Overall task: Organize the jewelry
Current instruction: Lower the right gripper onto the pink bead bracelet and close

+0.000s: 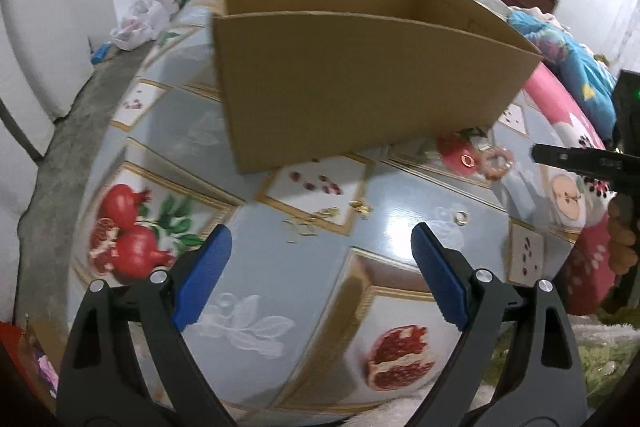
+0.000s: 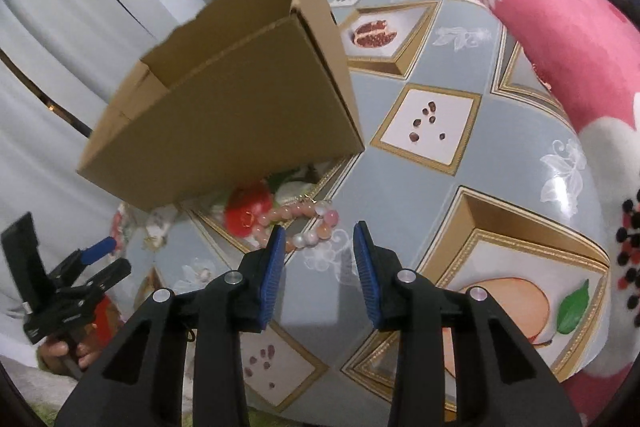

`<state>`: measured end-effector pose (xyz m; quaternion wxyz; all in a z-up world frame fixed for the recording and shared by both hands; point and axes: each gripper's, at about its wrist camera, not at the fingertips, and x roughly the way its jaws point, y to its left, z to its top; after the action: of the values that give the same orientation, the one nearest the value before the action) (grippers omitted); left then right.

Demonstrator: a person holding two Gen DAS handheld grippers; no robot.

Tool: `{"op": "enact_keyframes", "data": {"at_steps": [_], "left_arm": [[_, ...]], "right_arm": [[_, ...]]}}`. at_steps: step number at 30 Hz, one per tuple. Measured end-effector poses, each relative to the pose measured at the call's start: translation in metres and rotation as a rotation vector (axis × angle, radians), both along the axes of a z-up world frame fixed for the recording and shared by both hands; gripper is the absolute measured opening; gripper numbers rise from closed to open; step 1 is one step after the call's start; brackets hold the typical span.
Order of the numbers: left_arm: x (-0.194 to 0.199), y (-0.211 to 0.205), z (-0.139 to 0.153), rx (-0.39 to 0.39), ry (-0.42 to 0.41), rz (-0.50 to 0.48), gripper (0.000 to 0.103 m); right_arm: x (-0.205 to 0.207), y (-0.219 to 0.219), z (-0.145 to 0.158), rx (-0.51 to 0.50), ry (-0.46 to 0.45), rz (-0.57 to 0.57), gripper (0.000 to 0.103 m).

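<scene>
A bead bracelet (image 2: 308, 227) lies on the table (image 2: 432, 187), just in front of the open cardboard box (image 2: 224, 131) and beside a printed red pomegranate on the tablecloth. Its beads are round and glossy, mostly peach and pink, with a few milky white ones at the near end, and a short gold chain or clasp shows at the far side. In the left wrist view the bracelet (image 1: 498, 161) appears as a loose pale pink loop, too blurred to pick out single beads. Next to it a small gold ring (image 1: 467, 160) rests on the red print, and a second small ring (image 1: 462, 217) lies nearer on the pale blue cloth. Thin gold pieces (image 1: 320, 221), perhaps a fine chain or earrings, are scattered on a white square of the pattern.

The right claw (image 2: 320, 239) hovers just short of the bracelet, its blue pads apart with nothing between them; the left pad's tip overlaps the white beads in view. The left claw (image 1: 320, 247) stands wide apart above the table, holding nothing, the gold pieces just ahead of it.
</scene>
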<state>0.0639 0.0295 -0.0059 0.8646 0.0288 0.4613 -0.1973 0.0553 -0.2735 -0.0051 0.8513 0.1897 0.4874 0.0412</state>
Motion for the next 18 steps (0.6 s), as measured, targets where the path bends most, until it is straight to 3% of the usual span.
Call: {"op": "enact_keyframes", "data": {"at_steps": [7, 10, 13, 18], "left_arm": [[-0.015, -0.029, 0.002, 0.083, -0.085, -0.073, 0.087], [-0.02, -0.041, 0.0, 0.079, -0.086, -0.109, 0.087], [-0.023, -0.049, -0.002, 0.076, -0.084, -0.137, 0.087], [-0.029, -0.058, -0.005, 0.067, -0.084, -0.172, 0.087]], "right_arm": [[0.015, 0.021, -0.004, -0.141, 0.009, 0.02, 0.024], [0.02, 0.027, -0.011, -0.185, 0.032, 0.028, 0.018], [0.022, 0.027, -0.016, -0.185, 0.045, 0.028, 0.01], [0.019, 0.028, -0.008, -0.146, 0.025, 0.029, 0.01]]}}
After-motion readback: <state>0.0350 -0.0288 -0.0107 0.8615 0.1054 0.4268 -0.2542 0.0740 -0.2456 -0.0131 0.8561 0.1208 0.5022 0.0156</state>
